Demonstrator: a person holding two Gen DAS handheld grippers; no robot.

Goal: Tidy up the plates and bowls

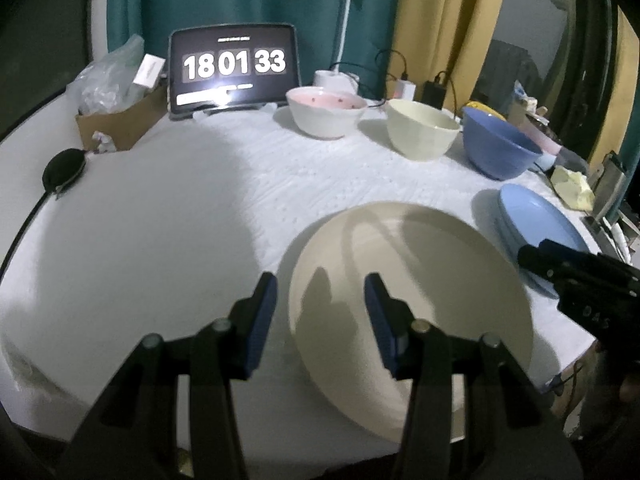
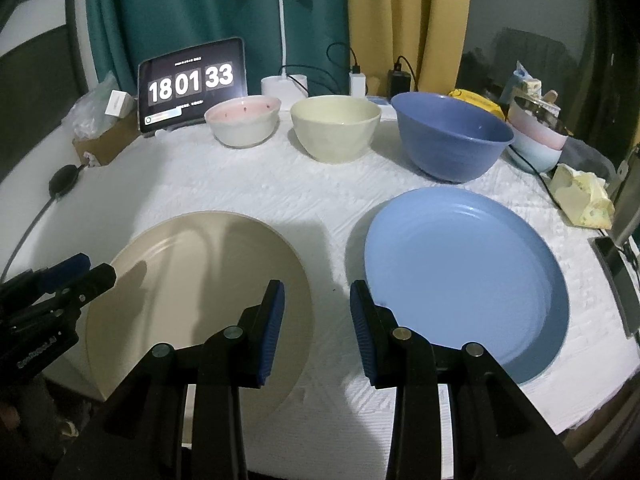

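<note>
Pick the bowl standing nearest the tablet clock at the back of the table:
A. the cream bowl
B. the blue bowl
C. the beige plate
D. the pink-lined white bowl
D: the pink-lined white bowl sits right beside the tablet clock, with the cream bowl and blue bowl farther along the row.

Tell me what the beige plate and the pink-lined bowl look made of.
Beige plate: probably matte plastic or melamine; dull even surface, thin rim, no sharp highlights. Pink-lined bowl: likely glazed ceramic; thick white wall, speckled pink inside, faint sheen. Neither is certain from looks alone.
</note>
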